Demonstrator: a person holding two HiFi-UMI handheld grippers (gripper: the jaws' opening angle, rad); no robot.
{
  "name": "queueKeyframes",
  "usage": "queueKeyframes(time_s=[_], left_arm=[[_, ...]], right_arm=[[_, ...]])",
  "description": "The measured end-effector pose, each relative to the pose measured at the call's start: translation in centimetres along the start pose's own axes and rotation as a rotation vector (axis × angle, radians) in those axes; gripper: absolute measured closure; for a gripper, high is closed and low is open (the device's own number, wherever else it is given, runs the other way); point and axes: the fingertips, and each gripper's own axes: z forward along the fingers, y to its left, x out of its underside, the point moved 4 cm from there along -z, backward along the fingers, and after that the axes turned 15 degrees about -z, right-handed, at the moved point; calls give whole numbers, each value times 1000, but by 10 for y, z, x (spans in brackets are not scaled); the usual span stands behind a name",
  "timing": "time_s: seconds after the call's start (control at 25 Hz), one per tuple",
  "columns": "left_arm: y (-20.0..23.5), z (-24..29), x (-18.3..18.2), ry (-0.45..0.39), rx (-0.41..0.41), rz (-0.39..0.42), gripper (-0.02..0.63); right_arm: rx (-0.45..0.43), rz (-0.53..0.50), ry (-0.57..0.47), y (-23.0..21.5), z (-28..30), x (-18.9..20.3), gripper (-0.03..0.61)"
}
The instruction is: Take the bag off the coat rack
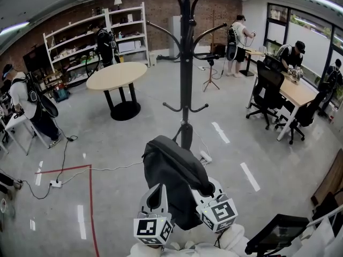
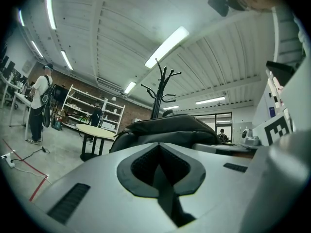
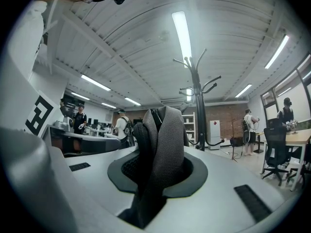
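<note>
Open lab, grey floor [image 1: 107, 197], coat rack [image 1: 185, 63] upright at centre. Bag [image 1: 171, 175] looks off the hooks, held low in front of the pole. Right tongs [image 3: 158, 171] clamped on its mesh strap [image 3: 163, 135]. Left tongs [image 2: 159, 171] together, empty, just beside the bag. Risk: one-strap grip, so the bag could slip out or swing into the rack.

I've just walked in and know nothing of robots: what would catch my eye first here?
A tall black coat rack stands mid-floor, its visible hooks bare. In front of it, low down, the right gripper holds a dark bag, its jaws shut on the bag's mesh strap. Behind, to the left, stands a round table.
</note>
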Motion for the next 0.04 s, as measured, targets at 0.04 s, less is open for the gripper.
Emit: queueKeyframes(time_s=[0.04], left_arm=[[1, -1, -1, -1, -1, -1, 612]], right_arm=[[0, -1, -1, 0, 1, -1, 497]])
